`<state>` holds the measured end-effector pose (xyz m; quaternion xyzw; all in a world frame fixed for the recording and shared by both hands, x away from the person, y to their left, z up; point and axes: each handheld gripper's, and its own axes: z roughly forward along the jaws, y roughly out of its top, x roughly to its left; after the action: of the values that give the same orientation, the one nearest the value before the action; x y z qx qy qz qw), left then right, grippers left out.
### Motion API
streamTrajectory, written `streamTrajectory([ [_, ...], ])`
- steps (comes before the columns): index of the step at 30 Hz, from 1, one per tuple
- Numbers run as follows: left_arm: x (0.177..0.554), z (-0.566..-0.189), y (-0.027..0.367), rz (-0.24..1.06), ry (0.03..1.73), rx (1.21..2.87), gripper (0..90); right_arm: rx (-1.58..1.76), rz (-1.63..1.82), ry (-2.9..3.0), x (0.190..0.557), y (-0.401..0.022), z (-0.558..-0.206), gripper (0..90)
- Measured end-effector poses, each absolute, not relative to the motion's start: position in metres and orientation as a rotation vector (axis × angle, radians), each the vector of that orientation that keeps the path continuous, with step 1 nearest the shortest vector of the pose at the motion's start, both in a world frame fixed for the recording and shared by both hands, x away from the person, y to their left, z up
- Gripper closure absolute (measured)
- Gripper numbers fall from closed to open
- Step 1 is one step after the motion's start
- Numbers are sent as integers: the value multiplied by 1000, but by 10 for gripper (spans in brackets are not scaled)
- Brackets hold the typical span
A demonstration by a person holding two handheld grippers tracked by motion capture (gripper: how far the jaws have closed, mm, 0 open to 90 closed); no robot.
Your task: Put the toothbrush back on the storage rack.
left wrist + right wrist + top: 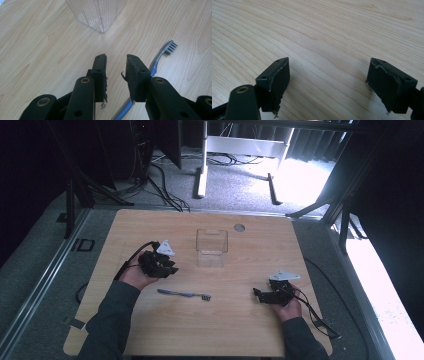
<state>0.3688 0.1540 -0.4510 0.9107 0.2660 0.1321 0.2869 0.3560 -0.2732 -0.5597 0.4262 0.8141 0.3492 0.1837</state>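
— Forearms in dark sleeves are entering from the bottom edge of the high view. What is sitting between them?

— Item one: toothbrush (184,294), blue handle, grey head, lying flat on the wooden table (150,330), handle end pointing toward the left gripper (172,268), head toward the right gripper (256,293). In the left gripper view the toothbrush (160,56) is passing under the right-hand jaw, touching neither pad.

— Left claw?

— Jaws are standing moderately apart, gripping nothing, bare table showing in the gap. It is hovering just above and beside the handle.

— Right claw?

— Jaws are gaping wide, nothing between them, only wood grain below. It is sitting well apart from the brush head, toward the table's right edge.

— Other entries?

— Item two: clear plastic container (212,247), square, upright, standing beyond the toothbrush near the table's middle; its ribbed corner (97,15) is showing ahead of the left jaws. Item three: cables trailing from both grippers.
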Motion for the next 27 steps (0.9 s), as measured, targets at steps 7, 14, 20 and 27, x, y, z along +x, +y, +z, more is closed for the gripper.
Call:
streamTrajectory([
  [7, 370, -453, 147, 362, 692, 2451, 684, 1202, 985, 2296, 356, -273, -560, 181],
  [14, 370, -453, 143, 367, 679, 2465, 685, 1202, 985, 2296, 356, -273, -560, 181],
  [20, 370, -453, 139, 359, 658, 2493, 697, 1201, 984, 2296, 356, -273, -560, 182],
  [27, 370, -452, 132, 340, 627, 2522, 695, 1202, 984, 2296, 356, -273, -560, 182],
])
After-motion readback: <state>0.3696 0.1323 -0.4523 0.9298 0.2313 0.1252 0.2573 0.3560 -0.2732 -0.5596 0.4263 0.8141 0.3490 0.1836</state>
